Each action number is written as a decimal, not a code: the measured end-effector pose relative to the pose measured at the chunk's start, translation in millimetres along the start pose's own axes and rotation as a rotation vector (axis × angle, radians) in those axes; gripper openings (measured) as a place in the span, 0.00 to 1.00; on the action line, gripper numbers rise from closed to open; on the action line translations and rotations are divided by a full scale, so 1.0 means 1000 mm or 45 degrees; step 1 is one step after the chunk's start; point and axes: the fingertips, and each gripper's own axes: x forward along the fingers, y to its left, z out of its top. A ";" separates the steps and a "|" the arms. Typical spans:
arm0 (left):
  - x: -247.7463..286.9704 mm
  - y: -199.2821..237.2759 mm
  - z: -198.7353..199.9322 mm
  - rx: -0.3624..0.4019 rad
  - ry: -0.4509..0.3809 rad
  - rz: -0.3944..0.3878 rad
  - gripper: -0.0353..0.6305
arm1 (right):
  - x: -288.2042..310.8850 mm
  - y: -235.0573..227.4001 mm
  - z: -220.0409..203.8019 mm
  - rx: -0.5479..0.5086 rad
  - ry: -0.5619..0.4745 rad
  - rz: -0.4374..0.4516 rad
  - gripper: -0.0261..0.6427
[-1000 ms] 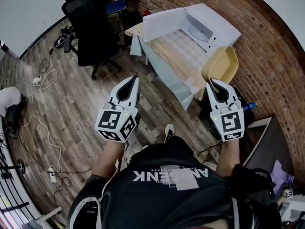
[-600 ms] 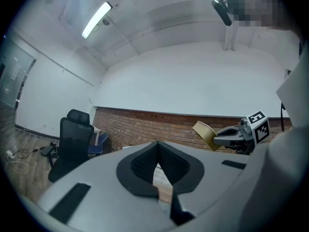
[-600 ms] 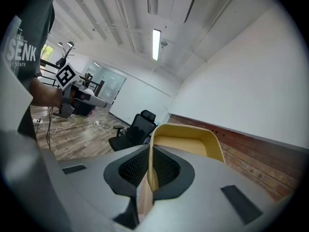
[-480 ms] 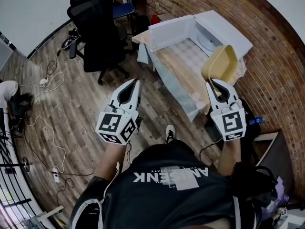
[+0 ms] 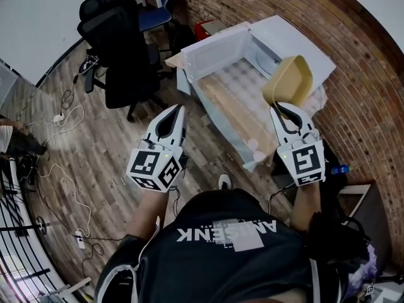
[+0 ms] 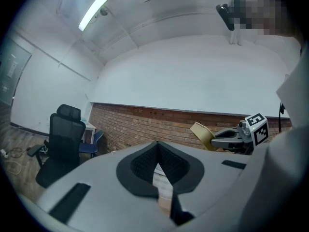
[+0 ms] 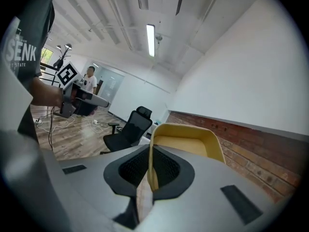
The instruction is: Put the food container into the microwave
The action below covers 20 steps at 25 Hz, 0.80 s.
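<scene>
The yellow food container [image 5: 289, 79] was held up in the air on edge, one thin wall pinched between the closed jaws of the right gripper [image 5: 278, 108], its hollow side seen in the right gripper view. It was carried above the cloth-covered table [image 5: 230, 103], close to the white microwave [image 5: 287, 33], whose door [image 5: 214, 50] stood open, and was not inside it. The left gripper [image 5: 178, 108] was held out over the wooden floor [image 5: 95, 150] beside the table, its jaws drawn together with nothing between them.
</scene>
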 end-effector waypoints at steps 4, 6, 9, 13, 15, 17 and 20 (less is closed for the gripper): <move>0.042 -0.010 -0.006 0.017 0.030 -0.012 0.07 | 0.010 -0.036 -0.020 0.012 0.009 -0.021 0.11; 0.061 -0.014 -0.009 0.025 0.046 -0.023 0.07 | 0.014 -0.049 -0.030 0.013 0.015 -0.028 0.11; 0.087 -0.022 -0.014 0.044 0.067 -0.043 0.07 | 0.019 -0.069 -0.046 0.016 0.022 -0.059 0.11; 0.124 -0.039 -0.010 0.079 0.063 -0.079 0.07 | 0.024 -0.096 -0.068 0.036 0.045 -0.089 0.11; 0.140 -0.045 -0.009 0.092 0.058 -0.098 0.07 | 0.025 -0.107 -0.075 0.041 0.046 -0.106 0.11; 0.155 -0.046 -0.010 0.085 0.059 -0.107 0.07 | 0.029 -0.118 -0.077 0.046 0.036 -0.134 0.11; 0.172 -0.040 -0.011 0.080 0.068 -0.131 0.07 | 0.038 -0.124 -0.077 0.062 0.035 -0.154 0.11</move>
